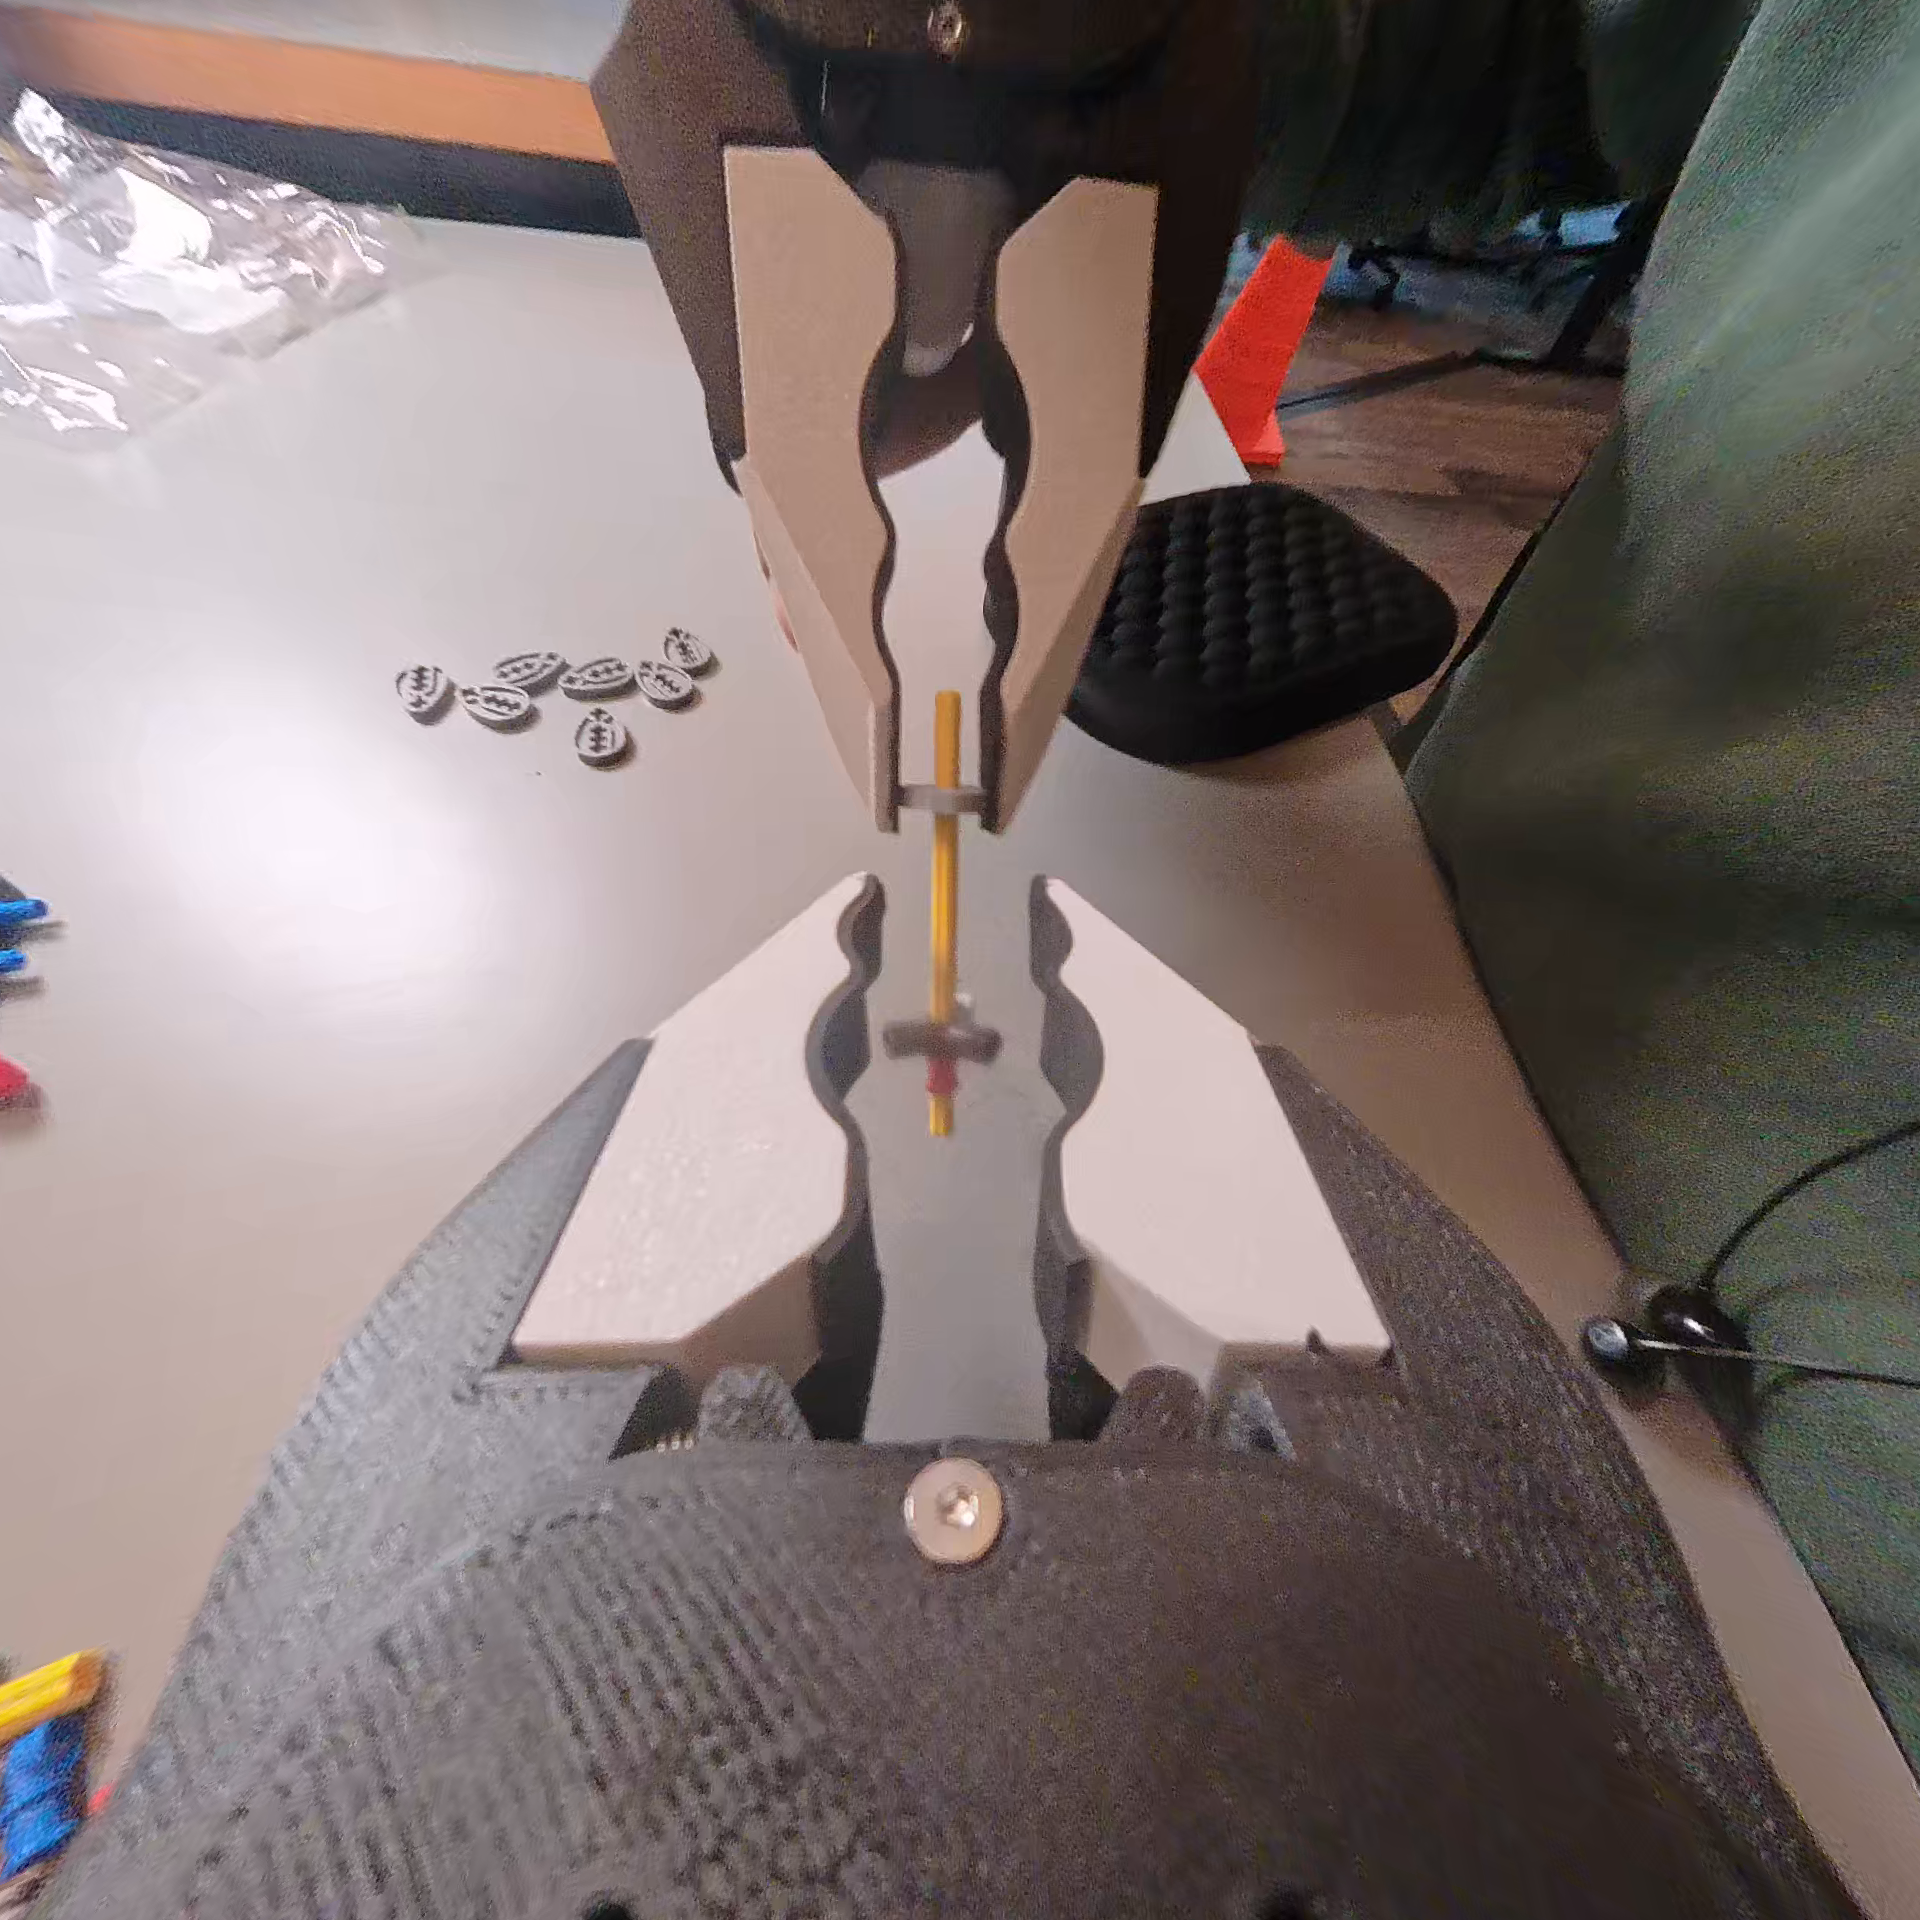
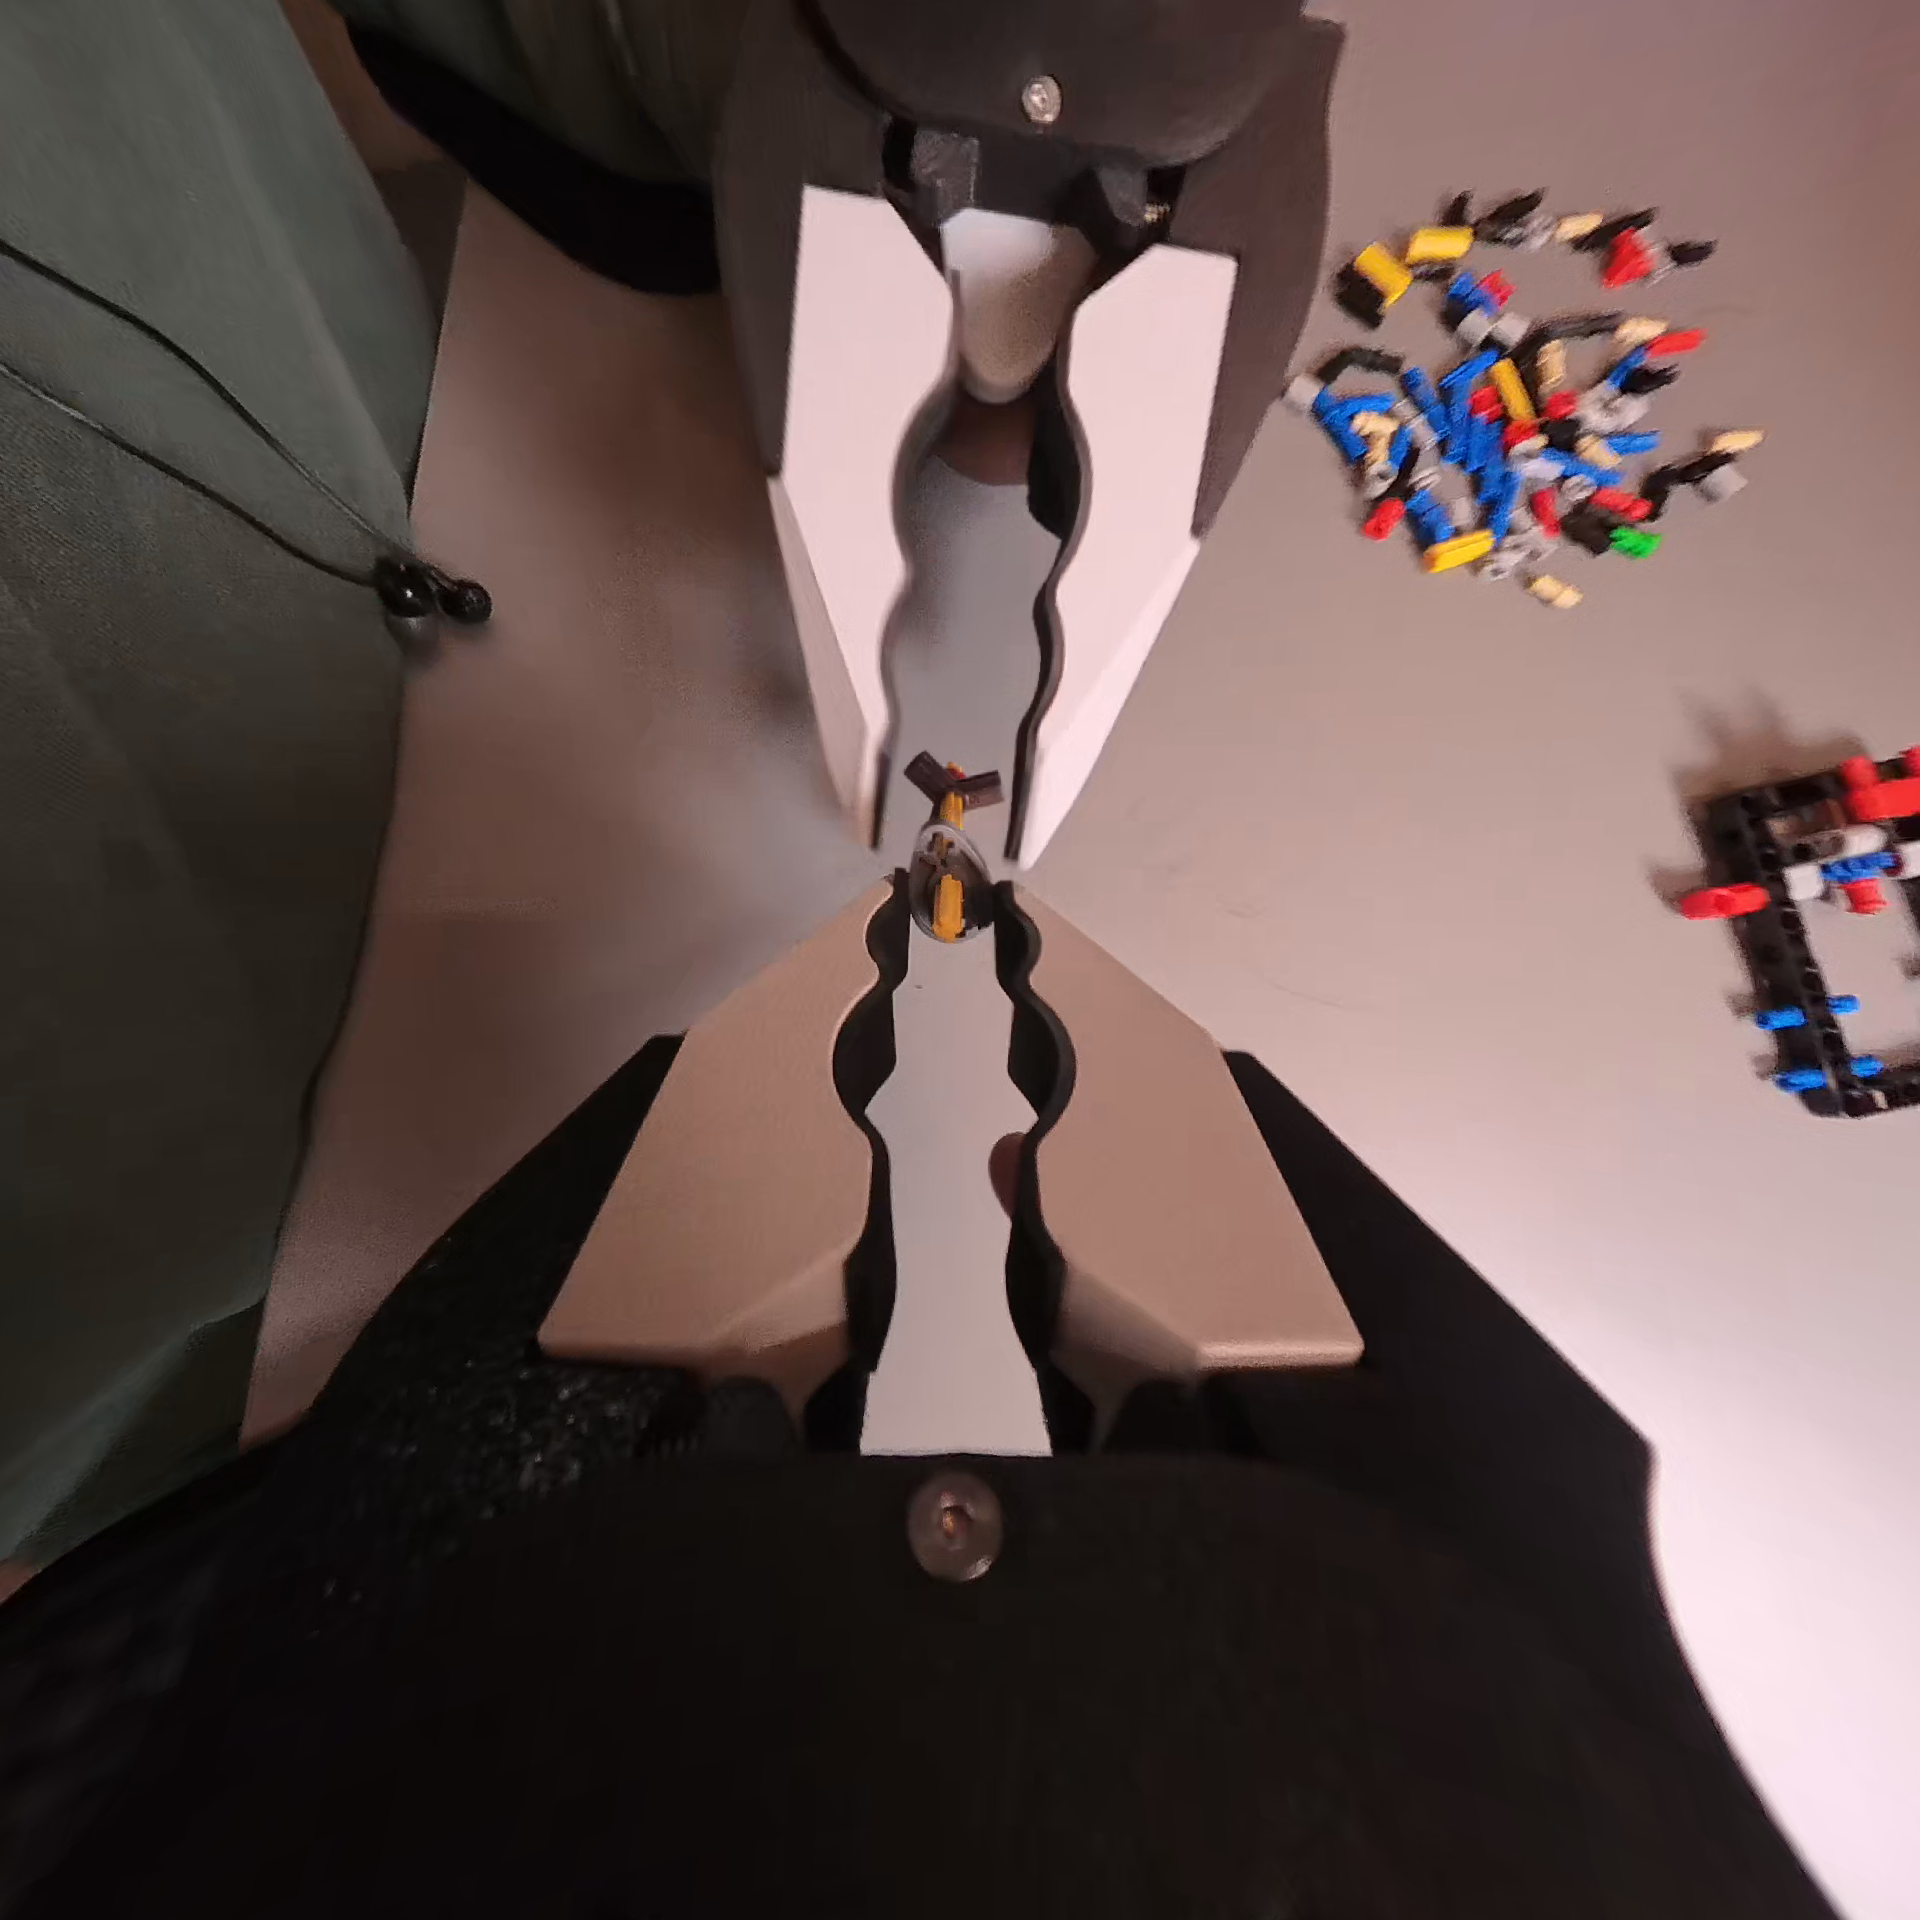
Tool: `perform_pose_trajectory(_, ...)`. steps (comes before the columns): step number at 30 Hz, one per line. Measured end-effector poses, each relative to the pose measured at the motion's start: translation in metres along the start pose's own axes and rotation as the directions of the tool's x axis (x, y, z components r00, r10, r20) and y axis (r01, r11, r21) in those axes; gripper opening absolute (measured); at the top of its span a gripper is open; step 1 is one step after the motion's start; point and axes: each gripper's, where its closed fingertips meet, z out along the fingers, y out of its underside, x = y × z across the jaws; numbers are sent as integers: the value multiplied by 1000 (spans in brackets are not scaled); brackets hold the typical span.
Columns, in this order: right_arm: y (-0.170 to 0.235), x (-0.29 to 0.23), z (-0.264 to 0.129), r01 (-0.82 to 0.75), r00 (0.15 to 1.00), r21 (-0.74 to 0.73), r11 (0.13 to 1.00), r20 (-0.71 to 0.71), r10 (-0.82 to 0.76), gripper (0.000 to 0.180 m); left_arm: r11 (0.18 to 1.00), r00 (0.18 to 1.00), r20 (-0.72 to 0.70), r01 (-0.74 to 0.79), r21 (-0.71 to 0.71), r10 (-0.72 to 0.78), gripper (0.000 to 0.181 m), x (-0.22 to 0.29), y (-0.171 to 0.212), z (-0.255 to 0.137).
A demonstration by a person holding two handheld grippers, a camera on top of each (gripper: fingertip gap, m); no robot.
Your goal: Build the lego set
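A yellow axle (image 1: 945, 914) carries a dark cross-shaped piece (image 1: 940, 1039) and a red bush (image 1: 942, 1078) near one end. A grey oval piece (image 1: 940, 800) sits on the axle near its other end. My right gripper (image 1: 940, 823) comes in from the top of the left wrist view and is shut on the grey oval piece (image 2: 940, 883). My left gripper (image 1: 956, 896) is open; its fingers flank the axle's cross-piece end without touching it. In the right wrist view the left gripper (image 2: 948, 828) faces my right gripper (image 2: 945, 896), with the cross piece (image 2: 951, 784) between its tips.
Several loose grey oval pieces (image 1: 561, 686) and a crumpled clear bag (image 1: 135, 260) lie on the grey table (image 1: 312, 935). A pile of coloured lego parts (image 2: 1507, 405) and a black frame assembly (image 2: 1808, 935) lie to the right. A person's green garment (image 1: 1714, 727) borders the table edge.
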Motion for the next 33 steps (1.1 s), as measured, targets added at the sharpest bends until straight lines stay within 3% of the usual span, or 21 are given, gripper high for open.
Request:
perform_pose_trajectory(1, -1, 4, -4, -18, 1000, 46, 999, -12, 18, 13, 1000, 1000, 0, 3, 18, -3, 31, -1, -3, -5)
perform_pose_trajectory(5, -5, 12, -22, -103, 994, 264, 959, 0, 106, 14, 997, 999, 38, 25, 76, -28, 42, -15, -14, -29)
perform_pose_trajectory(10, -10, 18, -36, -133, 988, 426, 895, -18, 155, 14, 999, 997, 66, 44, 24, -45, 23, -23, 0, -32)
perform_pose_trajectory(13, -11, 16, -35, -120, 989, 443, 889, -22, 144, 14, 1000, 997, 76, 10, 10, -11, 4, -20, -1, -26)
perform_pose_trajectory(23, -14, 16, -33, -113, 991, 427, 897, -12, 130, 14, 999, 995, 94, -33, -34, 36, 2, -18, 3, -24)
perform_pose_trajectory(33, -5, 17, -14, -104, 994, 316, 943, -4, 111, 14, 996, 996, 84, -16, -93, 24, 2, -18, 16, -19)
